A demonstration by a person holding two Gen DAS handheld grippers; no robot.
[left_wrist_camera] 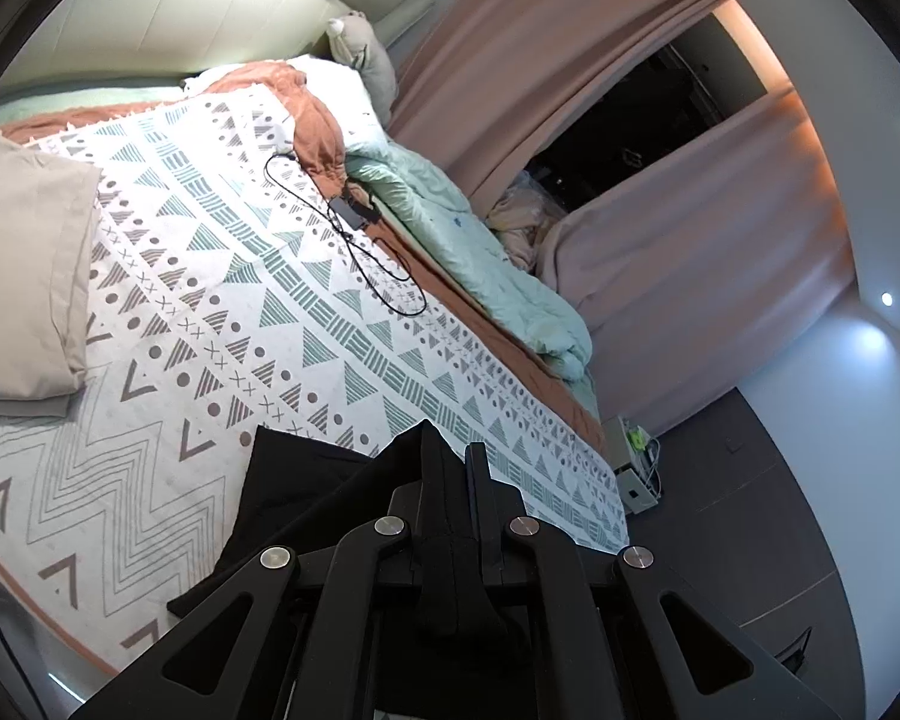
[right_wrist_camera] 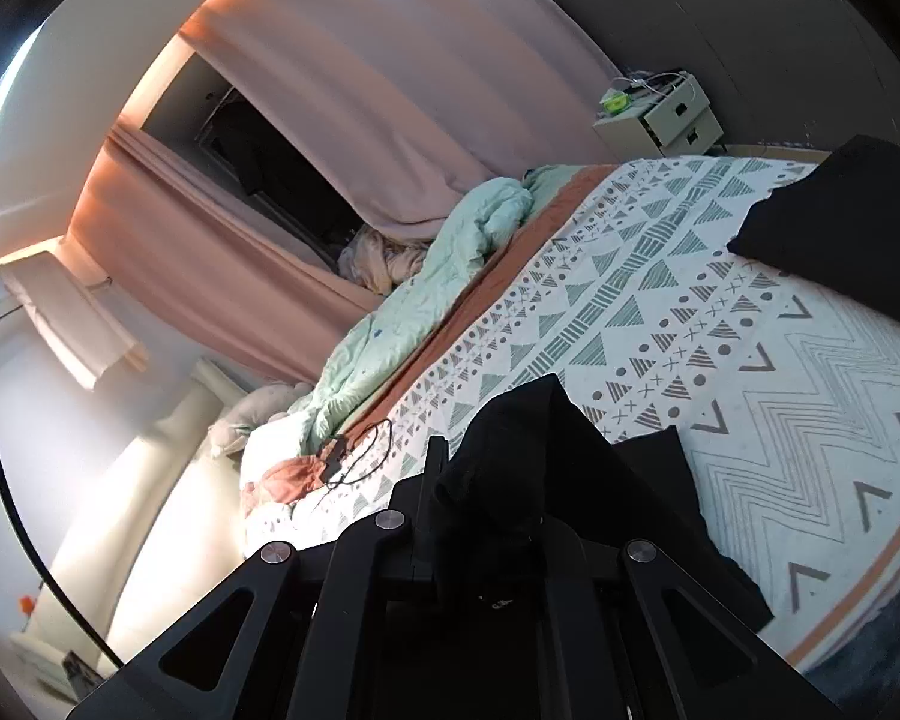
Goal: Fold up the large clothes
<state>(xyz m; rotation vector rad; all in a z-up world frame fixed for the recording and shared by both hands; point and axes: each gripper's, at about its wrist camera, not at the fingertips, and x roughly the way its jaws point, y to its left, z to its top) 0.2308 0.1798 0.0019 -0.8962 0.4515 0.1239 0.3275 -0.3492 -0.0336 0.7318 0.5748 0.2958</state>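
Observation:
A black garment [left_wrist_camera: 306, 498] lies on the patterned bedspread [left_wrist_camera: 222, 276], one edge lifted. My left gripper [left_wrist_camera: 459, 450] is shut on a bunched fold of it, the cloth rising between the fingers. In the right wrist view my right gripper [right_wrist_camera: 486, 450] is shut on another bunch of the black garment [right_wrist_camera: 642, 480], which drapes over and hides the right finger. A further part of the black garment [right_wrist_camera: 840, 228] lies flat at the far right of the bed.
A beige pillow [left_wrist_camera: 24, 276] rests at the left. A black cable with a small device [left_wrist_camera: 354, 222] lies mid-bed. A mint duvet [left_wrist_camera: 486, 264] is bunched along the far side by pink curtains [left_wrist_camera: 570, 78]. A white nightstand [right_wrist_camera: 666, 114] stands beyond the bed's corner.

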